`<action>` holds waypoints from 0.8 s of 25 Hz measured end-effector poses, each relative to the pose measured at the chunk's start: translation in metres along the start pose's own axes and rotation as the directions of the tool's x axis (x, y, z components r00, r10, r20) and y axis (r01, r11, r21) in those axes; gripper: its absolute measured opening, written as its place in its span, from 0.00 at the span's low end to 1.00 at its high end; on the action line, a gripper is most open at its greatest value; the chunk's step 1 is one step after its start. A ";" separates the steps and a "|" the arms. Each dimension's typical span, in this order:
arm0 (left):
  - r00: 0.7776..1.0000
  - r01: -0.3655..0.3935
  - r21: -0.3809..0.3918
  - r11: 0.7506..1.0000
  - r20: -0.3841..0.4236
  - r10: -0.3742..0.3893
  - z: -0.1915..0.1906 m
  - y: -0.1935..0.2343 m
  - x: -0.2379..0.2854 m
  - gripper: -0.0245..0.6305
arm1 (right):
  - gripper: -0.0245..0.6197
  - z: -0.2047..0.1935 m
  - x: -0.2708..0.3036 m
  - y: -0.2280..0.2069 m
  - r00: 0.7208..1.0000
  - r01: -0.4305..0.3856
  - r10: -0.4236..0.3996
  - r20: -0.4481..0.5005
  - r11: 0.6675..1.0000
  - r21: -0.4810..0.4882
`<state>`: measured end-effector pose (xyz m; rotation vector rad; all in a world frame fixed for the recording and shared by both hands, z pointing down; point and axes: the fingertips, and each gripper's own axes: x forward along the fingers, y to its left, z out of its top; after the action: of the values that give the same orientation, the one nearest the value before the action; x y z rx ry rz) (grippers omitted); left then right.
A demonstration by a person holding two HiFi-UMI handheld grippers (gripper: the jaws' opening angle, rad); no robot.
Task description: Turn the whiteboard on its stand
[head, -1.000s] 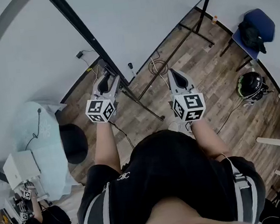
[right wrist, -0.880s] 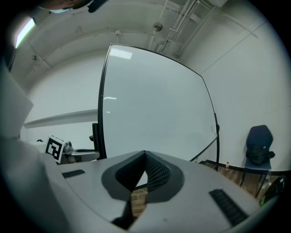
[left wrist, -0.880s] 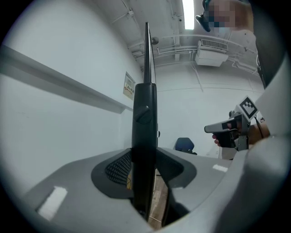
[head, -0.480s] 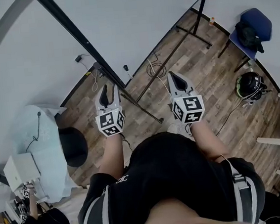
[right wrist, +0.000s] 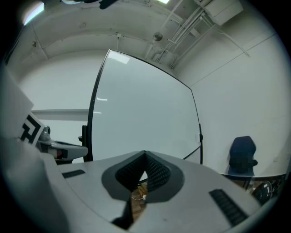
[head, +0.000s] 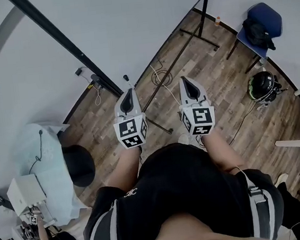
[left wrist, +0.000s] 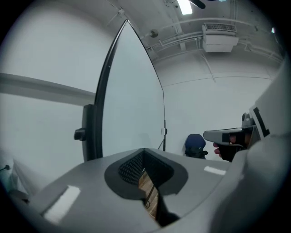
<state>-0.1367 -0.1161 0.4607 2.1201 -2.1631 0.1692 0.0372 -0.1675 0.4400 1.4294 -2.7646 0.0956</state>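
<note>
Whiteboard [head: 129, 28] ahead, stand bar [head: 176, 66] (cables [head: 159, 79] too) across floor [head: 227, 92]

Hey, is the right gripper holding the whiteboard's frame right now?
No, the right gripper has its jaws together on nothing, and the whiteboard stands apart ahead of it.

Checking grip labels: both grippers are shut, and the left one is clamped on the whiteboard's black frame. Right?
The left gripper is shut on nothing: the left gripper view shows its jaws together, with the whiteboard's black frame beyond them, untouched. The right gripper is shut too.
</note>
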 end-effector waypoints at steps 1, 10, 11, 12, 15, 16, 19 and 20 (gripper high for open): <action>1.000 0.018 0.003 1.000 0.001 -0.018 0.003 -0.007 0.005 0.05 | 0.04 0.000 -0.002 -0.004 1.000 0.018 -0.018 0.005 1.000 -0.003; 0.988 0.154 0.016 0.988 0.000 -0.154 0.006 -0.062 0.027 0.05 | 0.04 0.005 -0.014 -0.017 0.999 0.042 -0.042 0.026 0.999 -0.017; 0.987 0.163 0.020 0.986 0.003 -0.163 0.007 -0.065 0.028 0.05 | 0.04 0.006 -0.015 -0.019 0.999 0.045 -0.045 0.030 0.999 -0.015; 0.986 0.169 0.022 0.985 0.004 -0.169 0.007 -0.067 0.029 0.05 | 0.04 0.007 -0.015 -0.020 0.998 0.050 -0.049 0.032 0.999 -0.011; 0.983 0.182 0.025 0.983 -0.003 -0.182 0.007 -0.068 0.030 0.05 | 0.04 0.007 -0.017 -0.024 0.997 0.069 -0.069 0.030 0.998 0.003; 0.983 0.184 0.025 0.983 -0.007 -0.184 0.006 -0.068 0.031 0.05 | 0.04 0.006 -0.017 -0.025 0.997 0.075 -0.075 0.028 0.997 0.006; 0.982 0.190 0.025 0.981 -0.008 -0.190 0.006 -0.069 0.032 0.05 | 0.04 0.003 -0.019 -0.028 0.996 0.086 -0.086 0.022 0.996 0.010; 0.981 0.195 0.027 0.980 -0.008 -0.195 0.007 -0.069 0.033 0.05 | 0.04 0.003 -0.019 -0.029 0.996 0.090 -0.090 0.022 0.996 0.011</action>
<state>-0.0682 -0.1509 0.4594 2.3274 -1.9455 0.1881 0.0714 -0.1689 0.4370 1.5639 -2.7156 0.0917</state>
